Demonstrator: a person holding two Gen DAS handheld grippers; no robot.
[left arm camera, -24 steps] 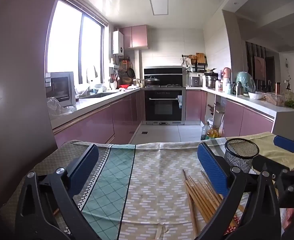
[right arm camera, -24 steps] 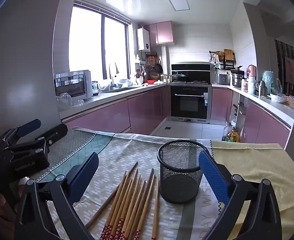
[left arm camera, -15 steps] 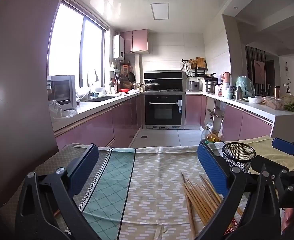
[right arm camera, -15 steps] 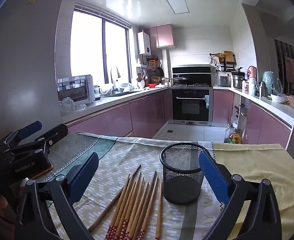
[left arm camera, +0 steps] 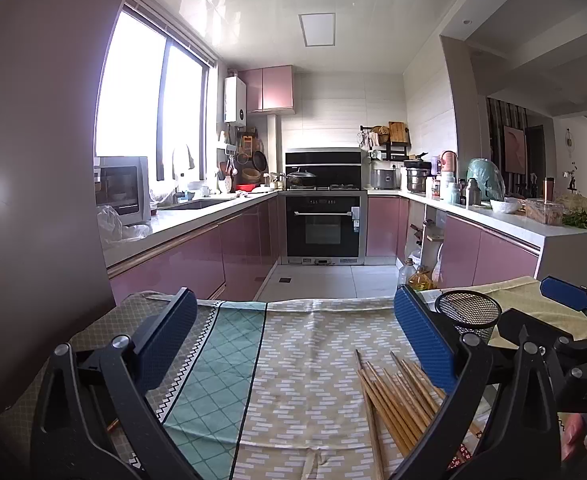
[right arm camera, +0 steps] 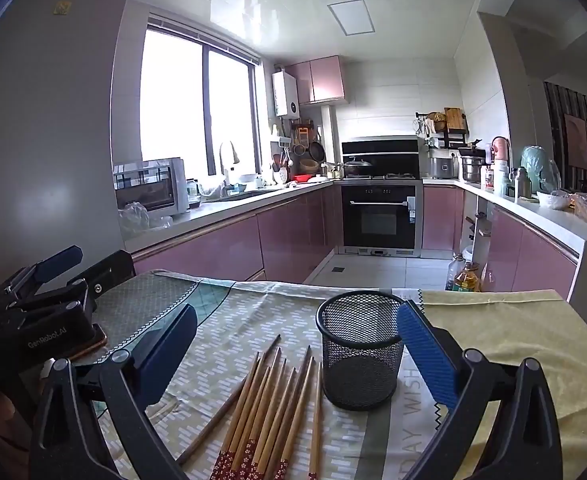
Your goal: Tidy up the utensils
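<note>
While both tools hover with nothing held, your right gripper [right arm camera: 293, 354] stands wide over the chopsticks [right arm camera: 271, 408], which lie fanned flat on the tablecloth [right arm camera: 513, 344] just left of the upright mesh cup [right arm camera: 360, 354]. Your left gripper [left arm camera: 295, 340], equally wide, waits left (probably keeping clear).

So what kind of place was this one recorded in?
A home kitchen, most likely. A built-in oven sits under a cooktop between pink cabinets, and a sink lies under the window. The work happens on a cloth-covered table with chopsticks beside a mesh holder.
</note>
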